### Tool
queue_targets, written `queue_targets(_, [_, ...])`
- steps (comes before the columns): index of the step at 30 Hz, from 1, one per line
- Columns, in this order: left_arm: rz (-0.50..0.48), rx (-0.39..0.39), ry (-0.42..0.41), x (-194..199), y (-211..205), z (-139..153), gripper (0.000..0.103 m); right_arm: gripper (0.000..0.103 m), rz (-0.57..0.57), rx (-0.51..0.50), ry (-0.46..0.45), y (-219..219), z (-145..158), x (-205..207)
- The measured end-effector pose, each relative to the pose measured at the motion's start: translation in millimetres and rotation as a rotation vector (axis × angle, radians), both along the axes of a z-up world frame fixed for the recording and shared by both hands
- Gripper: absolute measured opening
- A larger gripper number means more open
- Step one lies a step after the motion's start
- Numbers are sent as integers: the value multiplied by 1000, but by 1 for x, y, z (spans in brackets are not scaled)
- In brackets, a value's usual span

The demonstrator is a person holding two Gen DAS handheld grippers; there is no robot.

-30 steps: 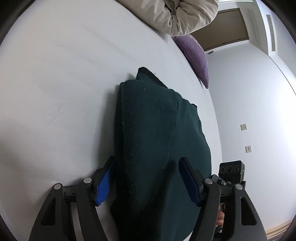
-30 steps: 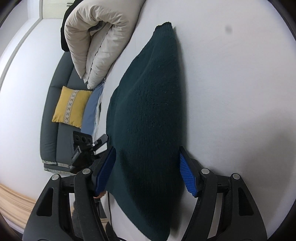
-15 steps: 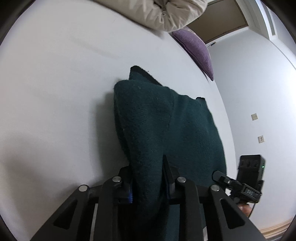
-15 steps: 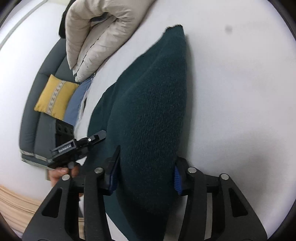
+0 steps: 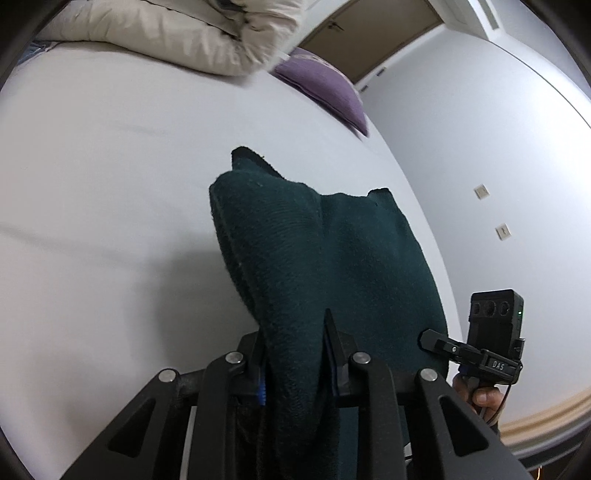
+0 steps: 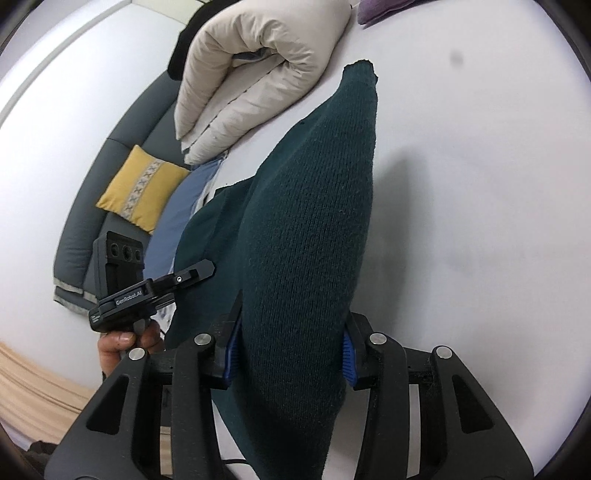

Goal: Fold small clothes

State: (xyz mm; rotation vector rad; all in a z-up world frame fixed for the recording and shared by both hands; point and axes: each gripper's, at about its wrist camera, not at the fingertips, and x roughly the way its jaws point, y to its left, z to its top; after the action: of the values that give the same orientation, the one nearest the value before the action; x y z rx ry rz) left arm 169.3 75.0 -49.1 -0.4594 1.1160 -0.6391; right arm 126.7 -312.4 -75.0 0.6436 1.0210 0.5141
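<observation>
A dark green knitted garment (image 5: 314, 254) lies on the white bed (image 5: 110, 184); its near edge is lifted. My left gripper (image 5: 295, 354) is shut on the garment's near edge, the cloth bunched between its blue-padded fingers. My right gripper (image 6: 291, 350) is shut on the same garment (image 6: 314, 221) at the other near corner, with thick cloth between its pads. The far end of the garment rests on the sheet. The right gripper also shows in the left wrist view (image 5: 476, 354), and the left gripper shows in the right wrist view (image 6: 147, 288).
A rolled beige duvet (image 5: 166, 26) (image 6: 258, 74) lies at the far side of the bed, with a purple pillow (image 5: 325, 85) beside it. A grey sofa (image 6: 92, 221) with a yellow cushion (image 6: 142, 188) stands past the bed's edge. A white wall (image 5: 498, 166) stands on the right.
Both grippers went from open around the garment's near edge to shut on it. They have raised that edge off the bed, so the cloth now hangs up from the sheet.
</observation>
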Motion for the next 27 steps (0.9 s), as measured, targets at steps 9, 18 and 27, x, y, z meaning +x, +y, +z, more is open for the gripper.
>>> queue_targets(9, [-59, 7, 39, -87, -31, -23, 25, 39, -58, 65, 26, -35, -13, -134])
queue_targets(18, [-26, 27, 106, -110, -33, -69, 26, 40, -82, 85, 94, -52, -63, -187])
queue_targets(27, [18, -107, 151, -116, -28, -98, 35, 41, -76, 217, 111, -67, -107, -188])
